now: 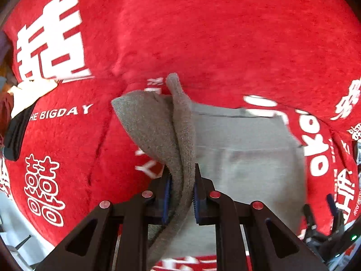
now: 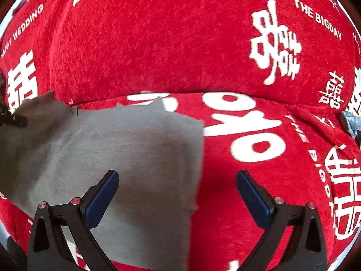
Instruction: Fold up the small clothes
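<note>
A small grey knit garment (image 1: 243, 149) lies flat on a red cloth with white lettering (image 1: 203, 33). My left gripper (image 1: 181, 194) is shut on a fold of the garment's left part (image 1: 178, 122), which stands up lifted above the rest. In the right wrist view the garment (image 2: 126, 153) lies flat at the lower left. My right gripper (image 2: 177, 194) is open and empty, low over the garment's right edge, its left finger (image 2: 101, 198) over the grey fabric and its right finger (image 2: 255, 198) over the red cloth.
The red cloth (image 2: 180, 45) covers the whole surface and wrinkles behind the garment. A grey-blue item (image 2: 350, 125) lies at the right edge. A black object (image 1: 15, 133) sits at the left edge of the left wrist view.
</note>
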Motion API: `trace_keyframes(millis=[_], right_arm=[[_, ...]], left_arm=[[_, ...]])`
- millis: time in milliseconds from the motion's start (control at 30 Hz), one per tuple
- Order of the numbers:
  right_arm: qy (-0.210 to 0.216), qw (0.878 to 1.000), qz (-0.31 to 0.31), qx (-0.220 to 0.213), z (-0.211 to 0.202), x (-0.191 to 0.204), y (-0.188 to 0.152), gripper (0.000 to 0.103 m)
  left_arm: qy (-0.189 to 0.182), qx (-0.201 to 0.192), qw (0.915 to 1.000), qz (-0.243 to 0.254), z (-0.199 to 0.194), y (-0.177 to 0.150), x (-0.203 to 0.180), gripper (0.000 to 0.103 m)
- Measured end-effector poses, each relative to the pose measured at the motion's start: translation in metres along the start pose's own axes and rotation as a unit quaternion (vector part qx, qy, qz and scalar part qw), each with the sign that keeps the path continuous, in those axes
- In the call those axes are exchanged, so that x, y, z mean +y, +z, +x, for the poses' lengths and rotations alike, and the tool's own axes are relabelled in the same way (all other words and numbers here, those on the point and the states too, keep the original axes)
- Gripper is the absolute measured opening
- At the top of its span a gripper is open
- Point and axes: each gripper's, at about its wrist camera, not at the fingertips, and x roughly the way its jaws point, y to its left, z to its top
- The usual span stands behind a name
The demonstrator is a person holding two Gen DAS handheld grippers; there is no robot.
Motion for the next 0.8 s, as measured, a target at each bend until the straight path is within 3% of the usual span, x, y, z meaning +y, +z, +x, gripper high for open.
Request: trace_keyframes(millis=[200,467,567,633,700,733,767,800], right_arm=[[0.014,0.999,0.023,-0.027,-0.009,-0.038,-0.010,0.103],[0.026,0.996,0.089,-0.017,-0.001,-0.095,-0.042,0.103],[0.031,0.993,0.110,-0.006,0.004,-0.109,-0.052,0.103],[0.036,0.992,0.120,-0.005,0.002,-0.116,-0.057,0.103],[0.039,0.991,0.125,-0.006,0.000,-0.120,-0.060,0.103],[0.041,0.991,0.125,-0.005,-0.001,-0.121,-0.061,0.103],[0.043,0.991,0.125,-0.003,-0.003,-0.122,-0.061,0.103],[0.046,0.991,0.125,-0.002,-0.004,-0.122,-0.061,0.103]], left_arm=[[0.005,0.017,0.9995,0.026,-0.004,-0.003,-0.100,0.014],[0.023,0.051,0.9940,0.094,0.048,-0.028,-0.234,0.013],[0.033,0.062,0.9917,0.108,0.078,-0.037,-0.259,0.014],[0.028,0.045,0.9935,0.101,0.081,-0.040,-0.260,0.015],[0.007,0.037,0.9936,0.107,0.074,-0.041,-0.259,0.032],[-0.019,0.044,0.9929,0.109,0.069,-0.040,-0.256,0.050],[-0.027,0.049,0.9929,0.105,0.065,-0.039,-0.252,0.057],[-0.039,0.046,0.9934,0.097,0.055,-0.038,-0.244,0.057]])
